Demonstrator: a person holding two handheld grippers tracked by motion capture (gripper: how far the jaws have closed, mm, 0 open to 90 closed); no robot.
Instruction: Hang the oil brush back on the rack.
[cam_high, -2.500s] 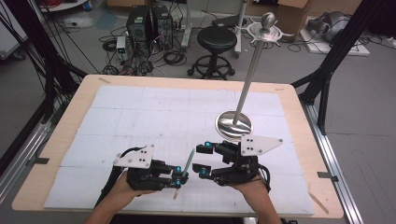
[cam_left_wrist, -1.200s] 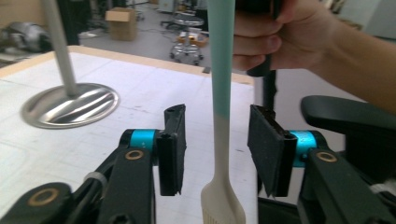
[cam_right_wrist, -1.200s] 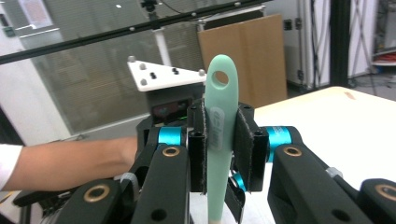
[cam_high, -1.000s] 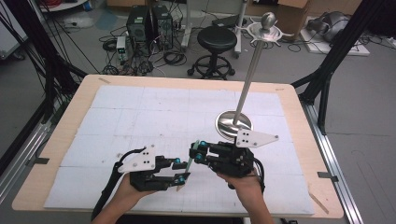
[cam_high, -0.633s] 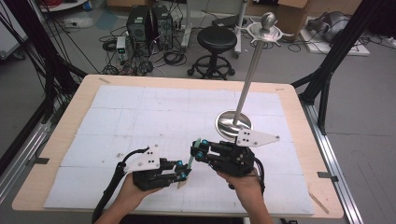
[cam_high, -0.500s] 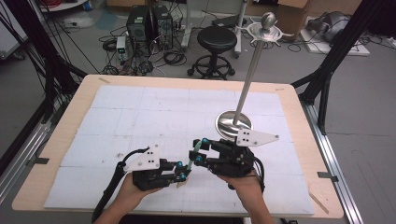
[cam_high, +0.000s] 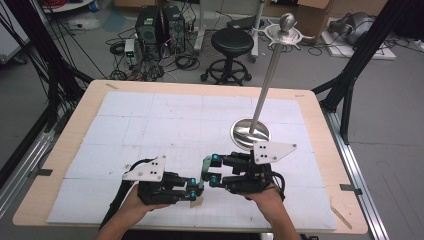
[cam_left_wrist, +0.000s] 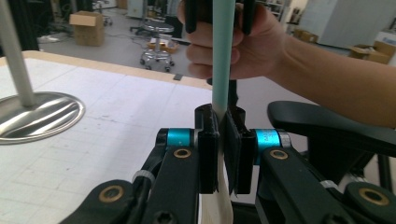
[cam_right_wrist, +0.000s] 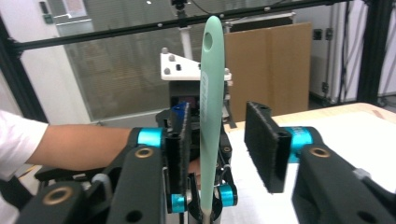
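Note:
A mint-green utensil (cam_high: 202, 174) with a pale blade stands between the two grippers near the table's front edge. My left gripper (cam_left_wrist: 223, 122) is shut on it where the green handle (cam_left_wrist: 220, 56) meets the pale blade (cam_left_wrist: 216, 205). My right gripper (cam_right_wrist: 222, 140) faces it from the other side, and its jaws have just been closing with the handle (cam_right_wrist: 210, 93) between them. The left pad (cam_right_wrist: 183, 135) is close beside the handle; the right pad (cam_right_wrist: 261, 144) stands clear of it. From above, the left gripper (cam_high: 192, 185) and right gripper (cam_high: 212, 169) meet tip to tip.
A steel stand with a round base (cam_high: 250, 134) and tall pole (cam_high: 267, 75) rises just behind the right gripper. White gridded mats (cam_high: 150, 125) cover the wooden table. A stool (cam_high: 232, 42), computers and cables are on the floor beyond.
Both hands have kept their places. The right gripper's jaws have come apart from the handle's upper end, while the utensil has stayed clamped in the left gripper.

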